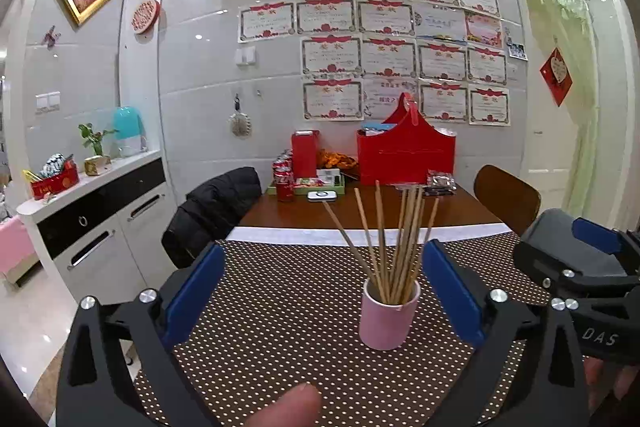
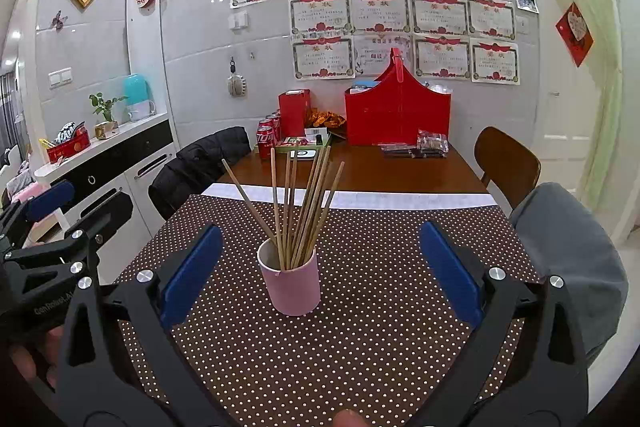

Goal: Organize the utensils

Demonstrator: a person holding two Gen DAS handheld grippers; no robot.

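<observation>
Upright, pale wooden chopsticks [image 2: 300,203] fanned out, pink cup [image 2: 294,287]

table [image 2: 400,175] | dotted mat [image 2: 360,307]: pink cup [image 2: 292,287] | far end: red box [image 2: 396,119]

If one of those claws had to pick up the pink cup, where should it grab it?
Probably around the pink cup at mid-wall, coming in level from the near side with one pad on each flank. It stands upright and round on the dotted cloth, and the chopsticks fanning out of its mouth block a grasp from above.
</observation>
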